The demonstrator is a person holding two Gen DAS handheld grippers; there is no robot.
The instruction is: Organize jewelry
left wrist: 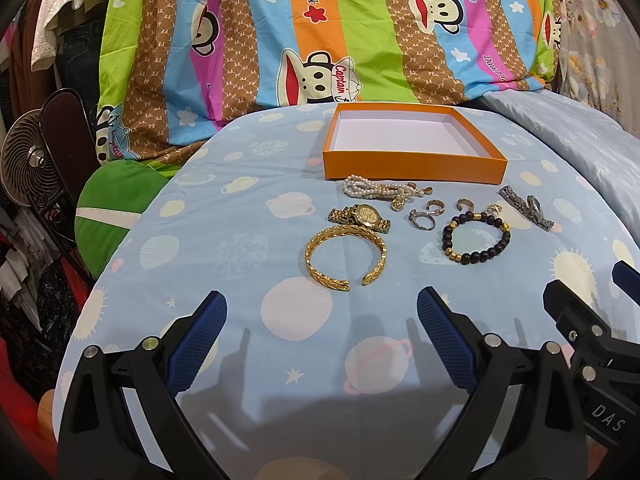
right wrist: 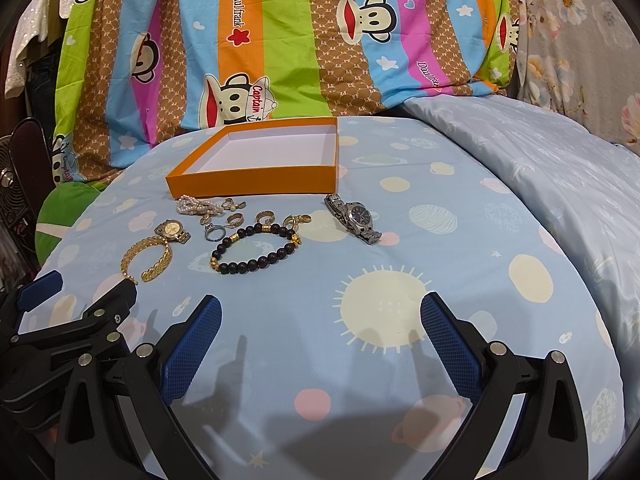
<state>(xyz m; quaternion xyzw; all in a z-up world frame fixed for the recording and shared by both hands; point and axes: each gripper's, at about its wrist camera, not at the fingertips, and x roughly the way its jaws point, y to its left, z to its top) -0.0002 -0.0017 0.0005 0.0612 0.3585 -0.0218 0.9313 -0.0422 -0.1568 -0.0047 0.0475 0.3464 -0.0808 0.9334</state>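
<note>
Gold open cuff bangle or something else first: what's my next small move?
Probably ease the open left gripper forward and down onto the gold open cuff bangle. It lies nearest, almost centred between the fingers, apart from the gold watch, and the orange cardboard tray is empty.

I see box [left wrist: 412,162] at rear w/ pearls [left wrist: 370,190], watches, bangle [left wrist: 346,258] & bead bracelet [left wrist: 476,236] lying just in front.
</note>
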